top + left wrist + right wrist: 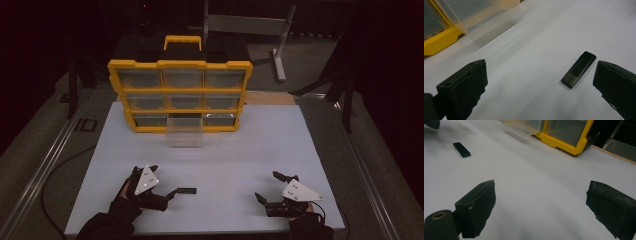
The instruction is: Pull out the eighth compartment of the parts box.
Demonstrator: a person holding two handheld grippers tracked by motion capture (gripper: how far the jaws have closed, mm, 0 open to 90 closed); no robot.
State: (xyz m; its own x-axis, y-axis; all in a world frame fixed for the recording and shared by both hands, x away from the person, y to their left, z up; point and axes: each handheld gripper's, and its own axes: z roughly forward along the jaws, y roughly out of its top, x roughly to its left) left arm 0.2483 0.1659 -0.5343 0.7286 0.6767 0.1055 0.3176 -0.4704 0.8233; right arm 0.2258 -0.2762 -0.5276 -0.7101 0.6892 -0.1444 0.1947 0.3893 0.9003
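While both grippers rest spread, a black stick (579, 69) lies free.
Left gripper (162, 181), jaws apart, sits just beside the stick; right gripper (274, 186), also agape, well apart from it.

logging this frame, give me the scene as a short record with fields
surface: white board
item: small black stick, flat on the board, untouched
left gripper: open, jaws either side of the stick, nearer its right jaw
right gripper: open, holding nothing
organizer: yellow drawer cabinet at the far edge
drawer: clear drawer pulled out of the bottom row, middle
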